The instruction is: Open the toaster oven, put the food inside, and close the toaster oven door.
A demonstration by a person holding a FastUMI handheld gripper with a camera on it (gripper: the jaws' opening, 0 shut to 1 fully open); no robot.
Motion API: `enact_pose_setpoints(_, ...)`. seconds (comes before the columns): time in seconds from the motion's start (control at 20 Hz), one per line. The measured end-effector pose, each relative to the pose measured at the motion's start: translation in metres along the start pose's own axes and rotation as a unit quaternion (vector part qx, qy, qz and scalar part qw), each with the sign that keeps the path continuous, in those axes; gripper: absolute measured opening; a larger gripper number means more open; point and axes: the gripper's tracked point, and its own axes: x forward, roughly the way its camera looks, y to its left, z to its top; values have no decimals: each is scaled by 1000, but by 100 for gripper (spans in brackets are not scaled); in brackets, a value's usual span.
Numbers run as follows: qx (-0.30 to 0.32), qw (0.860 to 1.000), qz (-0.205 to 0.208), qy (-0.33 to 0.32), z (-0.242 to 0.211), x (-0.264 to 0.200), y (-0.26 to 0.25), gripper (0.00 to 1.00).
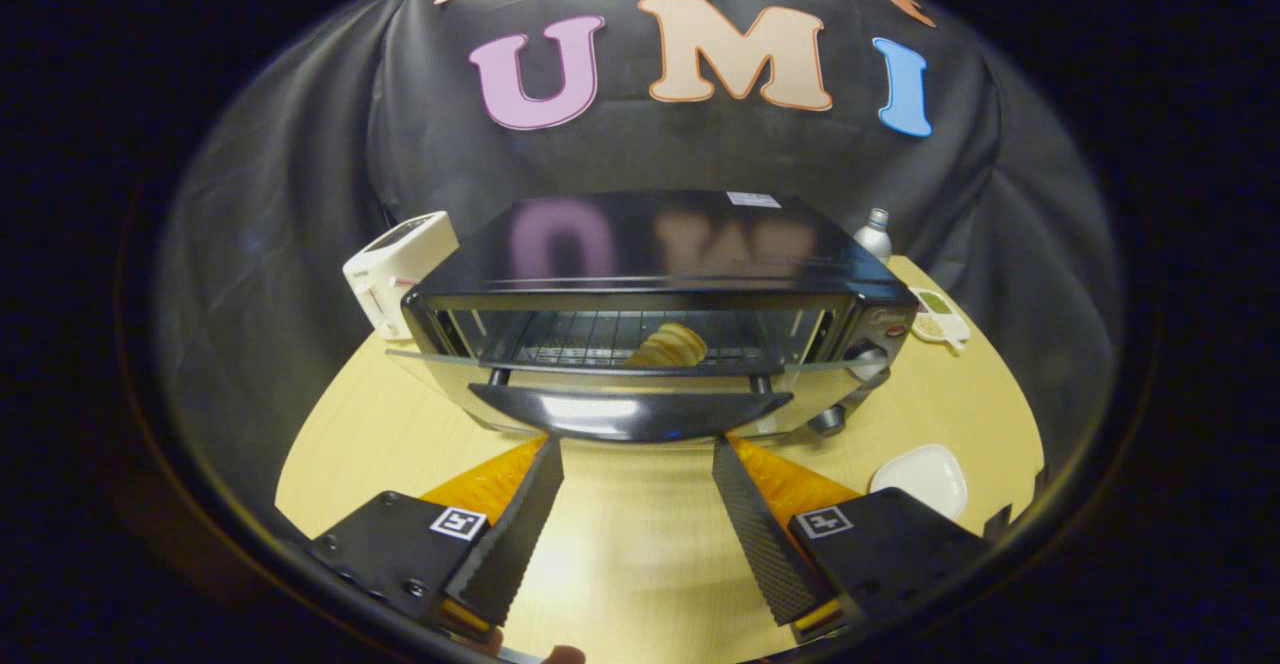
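Gripper (637, 444) fingers apart and empty, toaster oven (655, 314) at 12 o'clock, door (630, 412) down, croissant (668, 346) on its rack, white plate (922, 476) on desk (640, 534) at 3 o'clock

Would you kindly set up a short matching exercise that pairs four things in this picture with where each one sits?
Things:
1. croissant
2. white plate
3. oven door
4. metal bottle

Places:
A. behind the toaster oven's right corner
B. on the rack inside the oven
C. on the table beside the claw's right finger
D. folded down, just ahead of the open claw

Pairs: 1-B, 2-C, 3-D, 4-A
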Motion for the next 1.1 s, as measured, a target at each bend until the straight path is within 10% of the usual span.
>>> enact_pose_setpoints(0.5, 0, 1000, 18, -23, 25, -9, 4, 96)
enact_pose_setpoints(1.1, -7, 970, 43, -240, 223, -99, 14, 95)
